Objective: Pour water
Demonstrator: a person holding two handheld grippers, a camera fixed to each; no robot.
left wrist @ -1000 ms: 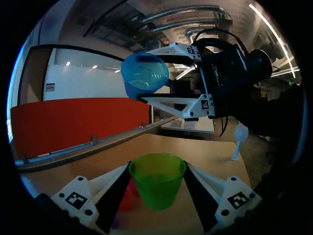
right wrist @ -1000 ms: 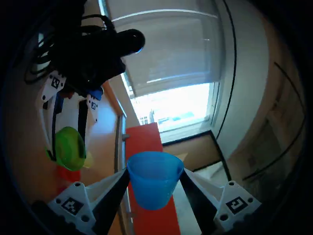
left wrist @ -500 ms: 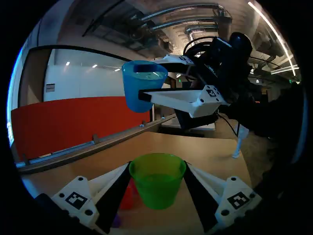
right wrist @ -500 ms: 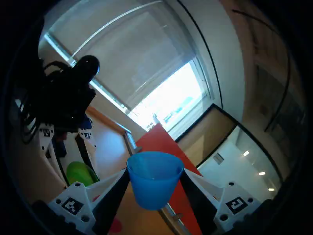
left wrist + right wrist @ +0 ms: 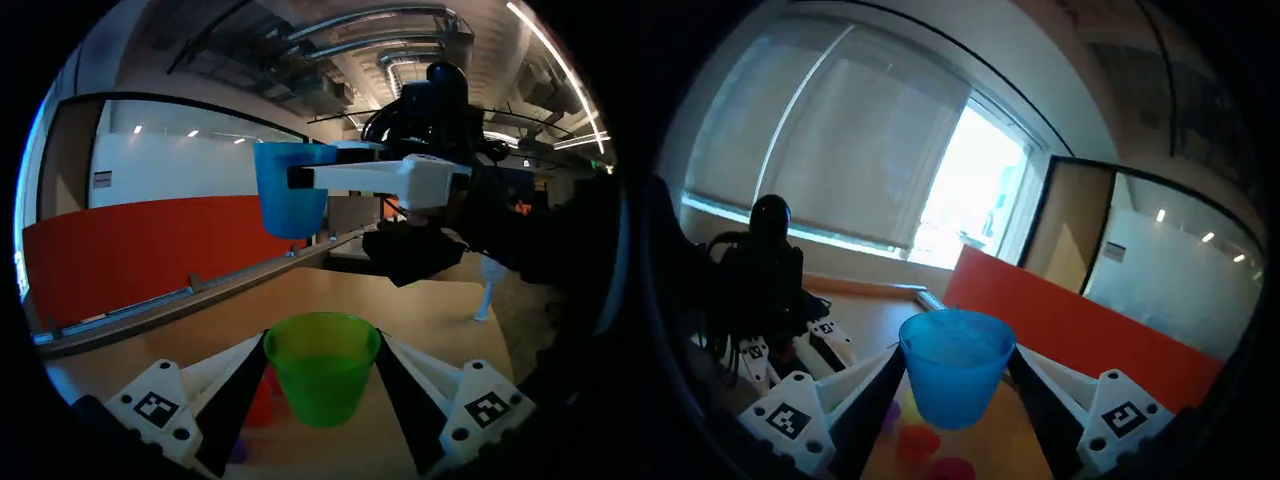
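Observation:
In the left gripper view, a green cup [image 5: 322, 367] with liquid in it stands upright between the fingers of my left gripper [image 5: 322, 376], which is shut on it above the wooden table [image 5: 432, 316]. Higher up, the right gripper [image 5: 308, 176] holds a blue cup [image 5: 290, 189] upright and level, above and beyond the green one. In the right gripper view, the blue cup [image 5: 957, 378] sits gripped between the white fingers of my right gripper [image 5: 957, 384], and the left gripper [image 5: 792, 352] appears at lower left.
An orange partition [image 5: 144, 248] with a metal rail runs along the table's far side. Small red, yellow and purple cups [image 5: 916, 436] lie on the table below the blue cup. A small white fan [image 5: 490, 284] stands at the table's right. Bright windows [image 5: 976, 200] lie behind.
The blue cup has turned back from lying on its side with its mouth toward the left gripper's camera to upright. The right gripper rotated level. The green cup and left gripper stayed still.

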